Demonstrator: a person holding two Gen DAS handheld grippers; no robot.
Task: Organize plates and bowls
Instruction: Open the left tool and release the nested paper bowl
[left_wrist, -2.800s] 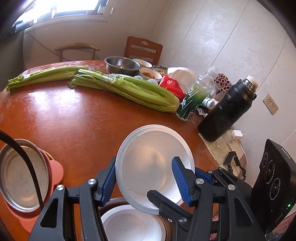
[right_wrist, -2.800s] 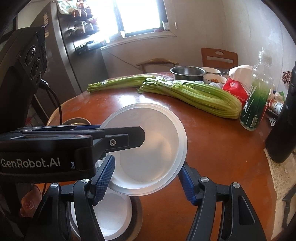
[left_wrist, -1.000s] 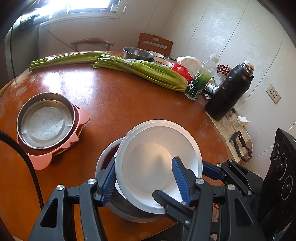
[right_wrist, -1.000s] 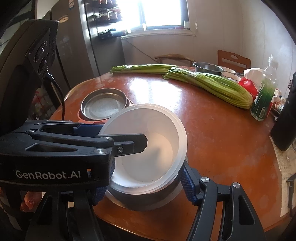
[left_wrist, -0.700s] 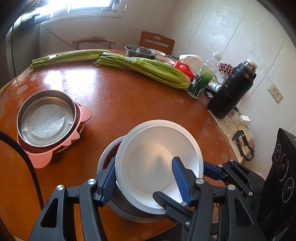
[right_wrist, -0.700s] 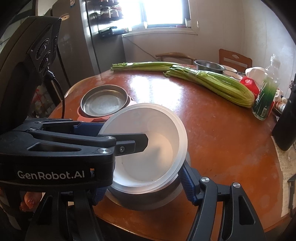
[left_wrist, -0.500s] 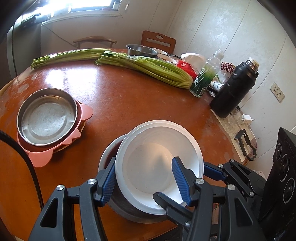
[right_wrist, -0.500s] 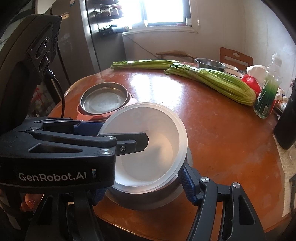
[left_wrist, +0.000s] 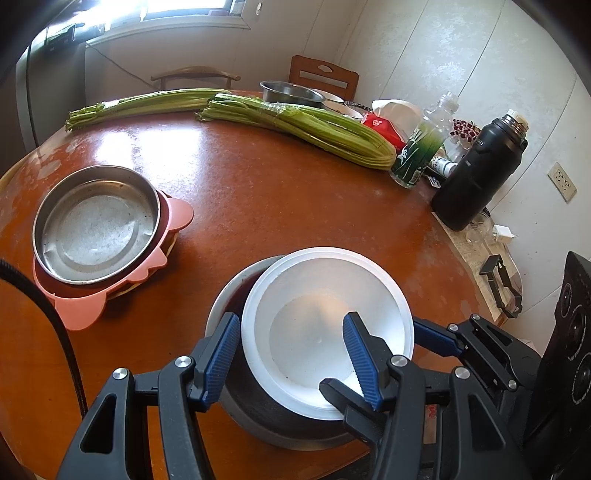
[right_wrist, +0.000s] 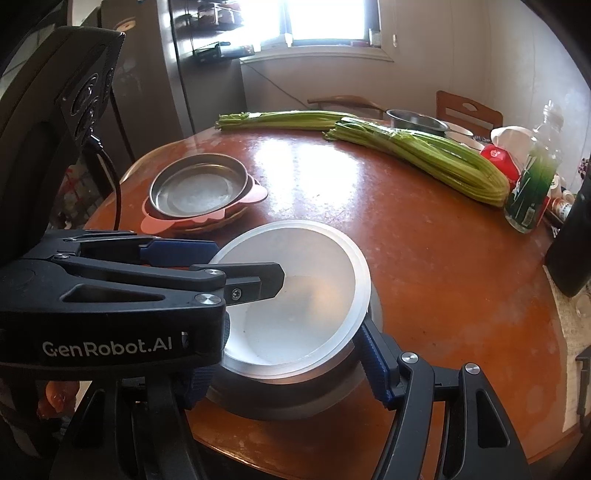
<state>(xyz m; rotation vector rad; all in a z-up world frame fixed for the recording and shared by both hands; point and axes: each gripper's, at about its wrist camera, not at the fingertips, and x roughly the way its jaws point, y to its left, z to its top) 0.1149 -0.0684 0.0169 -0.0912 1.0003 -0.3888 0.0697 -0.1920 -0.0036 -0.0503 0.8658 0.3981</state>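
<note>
A stack of white bowls (left_wrist: 325, 325) (right_wrist: 291, 291) sits tilted inside a steel bowl (left_wrist: 236, 295) (right_wrist: 295, 402) at the near edge of the round table. My left gripper (left_wrist: 291, 354) straddles the near rim of the white bowls, one finger inside, one outside; the jaws stand wide apart. My right gripper (right_wrist: 291, 365) spans the steel bowl from the right, its fingers (right_wrist: 373, 354) beside the wall; contact cannot be told. A steel plate (left_wrist: 94, 225) (right_wrist: 199, 190) rests on a pink plate (left_wrist: 173, 210) at the left.
Two celery bundles (left_wrist: 303, 127) lie across the far side. A green bottle (left_wrist: 421, 147), a black thermos (left_wrist: 480, 173), a red packet and a steel bowl (left_wrist: 290, 92) stand at the far right. The table edge is just below the bowls. Chairs stand behind.
The white bowls, held high 2.8 s ago, have come down into the steel bowl. Over the last second both grippers have drawn back slightly and the view has risen.
</note>
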